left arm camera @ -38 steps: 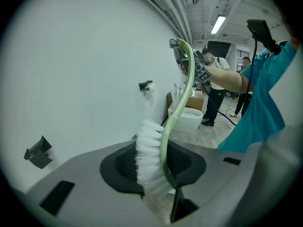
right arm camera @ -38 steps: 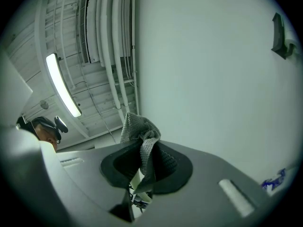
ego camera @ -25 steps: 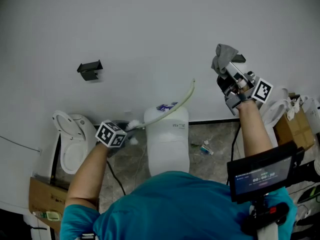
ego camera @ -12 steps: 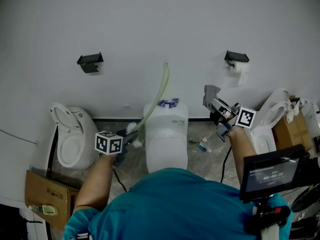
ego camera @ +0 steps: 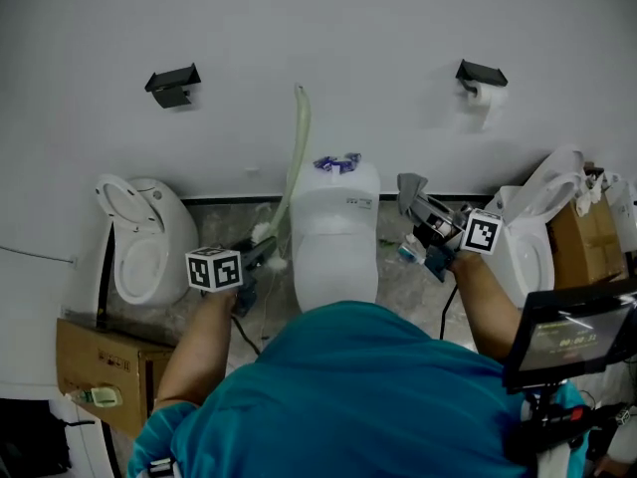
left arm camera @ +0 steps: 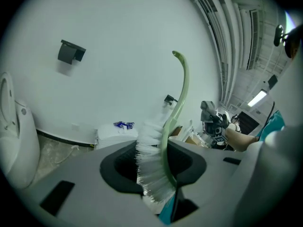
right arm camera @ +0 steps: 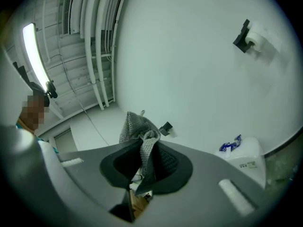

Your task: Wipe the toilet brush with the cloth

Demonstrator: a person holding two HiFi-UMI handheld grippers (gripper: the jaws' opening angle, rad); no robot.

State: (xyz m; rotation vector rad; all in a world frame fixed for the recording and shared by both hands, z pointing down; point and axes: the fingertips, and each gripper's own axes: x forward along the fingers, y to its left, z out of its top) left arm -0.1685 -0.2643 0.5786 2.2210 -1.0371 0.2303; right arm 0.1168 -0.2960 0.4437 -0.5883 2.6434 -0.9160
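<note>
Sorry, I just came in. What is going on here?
A person faces a white toilet with a gripper in each hand. The left gripper is shut on the toilet brush at its bristle end, so the green handle sticks up. The right gripper is shut on a grey cloth. Cloth and brush are apart; wiping has not yet begun.
</note>
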